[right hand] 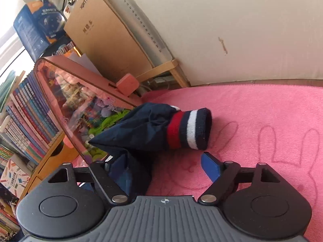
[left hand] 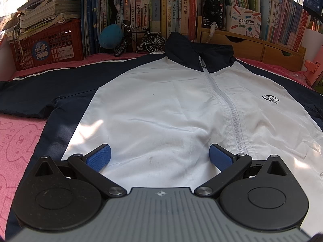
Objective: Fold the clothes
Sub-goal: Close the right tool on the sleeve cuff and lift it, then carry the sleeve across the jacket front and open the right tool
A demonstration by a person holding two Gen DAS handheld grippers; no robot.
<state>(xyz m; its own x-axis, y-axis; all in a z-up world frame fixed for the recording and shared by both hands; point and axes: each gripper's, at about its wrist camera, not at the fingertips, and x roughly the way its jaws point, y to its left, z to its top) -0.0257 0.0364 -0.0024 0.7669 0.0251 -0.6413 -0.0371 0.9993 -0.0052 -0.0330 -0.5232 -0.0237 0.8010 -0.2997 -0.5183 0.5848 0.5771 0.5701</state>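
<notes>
A white jacket (left hand: 161, 104) with navy sleeves and a zip down the front lies spread flat on a pink blanket (left hand: 18, 141). My left gripper (left hand: 159, 157) hovers open over the lower white front, nothing between its blue pads (left hand: 99, 157). In the right wrist view the navy sleeve (right hand: 137, 129) lies bunched on the blanket (right hand: 262, 111), its cuff (right hand: 189, 130) striped red, navy and white. My right gripper (right hand: 165, 169) stands open just behind the cuff. Sleeve cloth drapes over and partly hides its left finger, while the right pad (right hand: 211, 167) is bare.
Books (left hand: 161, 10), a red crate (left hand: 48, 42), a model bicycle (left hand: 139, 40) and wooden drawers (left hand: 252, 46) line the far edge. Beside the sleeve stand a pink see-through case (right hand: 80, 100), a cardboard box (right hand: 105, 32) and the wall (right hand: 242, 30).
</notes>
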